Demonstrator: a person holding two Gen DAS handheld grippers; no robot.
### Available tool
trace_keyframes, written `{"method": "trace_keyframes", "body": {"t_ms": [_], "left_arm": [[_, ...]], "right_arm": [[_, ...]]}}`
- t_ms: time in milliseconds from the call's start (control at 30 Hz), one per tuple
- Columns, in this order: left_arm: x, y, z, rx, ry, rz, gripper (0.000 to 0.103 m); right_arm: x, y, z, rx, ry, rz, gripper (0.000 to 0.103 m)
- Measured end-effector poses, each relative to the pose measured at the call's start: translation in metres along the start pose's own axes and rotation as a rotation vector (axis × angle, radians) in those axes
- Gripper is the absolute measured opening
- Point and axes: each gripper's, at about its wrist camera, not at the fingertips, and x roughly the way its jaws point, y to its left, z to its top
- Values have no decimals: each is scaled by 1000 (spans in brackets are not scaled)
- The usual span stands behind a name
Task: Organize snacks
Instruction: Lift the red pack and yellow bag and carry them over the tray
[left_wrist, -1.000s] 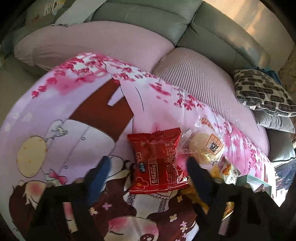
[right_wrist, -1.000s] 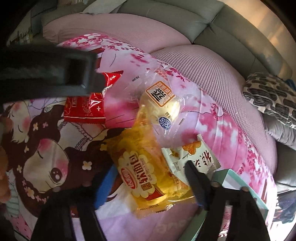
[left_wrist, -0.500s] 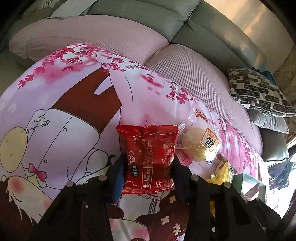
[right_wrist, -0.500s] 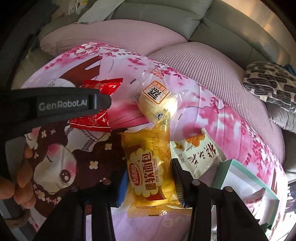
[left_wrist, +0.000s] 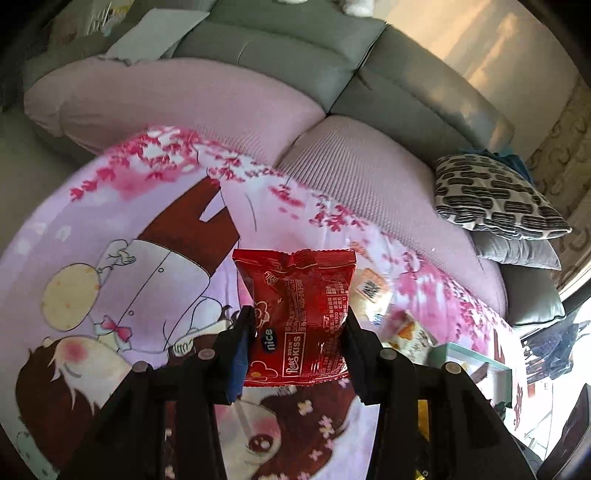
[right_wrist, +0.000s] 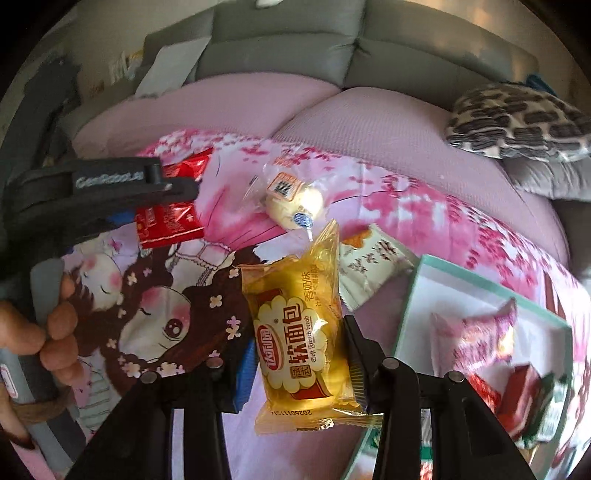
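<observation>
My left gripper (left_wrist: 297, 334) is shut on a red snack packet (left_wrist: 295, 314) and holds it lifted above the pink printed blanket (left_wrist: 122, 266). It also shows in the right wrist view (right_wrist: 170, 218), held by the left gripper's black body (right_wrist: 99, 184). My right gripper (right_wrist: 299, 354) is shut on a yellow soft-bread packet (right_wrist: 299, 332), lifted off the blanket. A clear-wrapped round bun (right_wrist: 295, 203) and a white-green packet (right_wrist: 369, 266) lie on the blanket beyond it. A teal-rimmed white box (right_wrist: 410, 295) at the right holds several snacks, including a pink packet (right_wrist: 476, 336).
The blanket lies over a pink sofa seat (left_wrist: 369, 173) with grey backrests (left_wrist: 288, 48). A patterned cushion (left_wrist: 495, 195) sits at the right. The person's hand (right_wrist: 37, 332) grips the left gripper's handle at the left edge of the right wrist view.
Both grippers closed from open onto their packets, then lifted them off the blanket. The right gripper has shifted toward the box, which now shows more fully.
</observation>
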Motion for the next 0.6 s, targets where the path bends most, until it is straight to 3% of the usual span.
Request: {"method": "trace_keyframes", "body": {"t_ms": [367,600], "left_arm": [[-26,-53,-23,86,-28,-74,47],[-28,-106,-39,201,-17,-146,47]], "right_arm": [[-50,-56,-29,225,-97,15,45],[-77,-115,-46,367,-157,-29,45]]}}
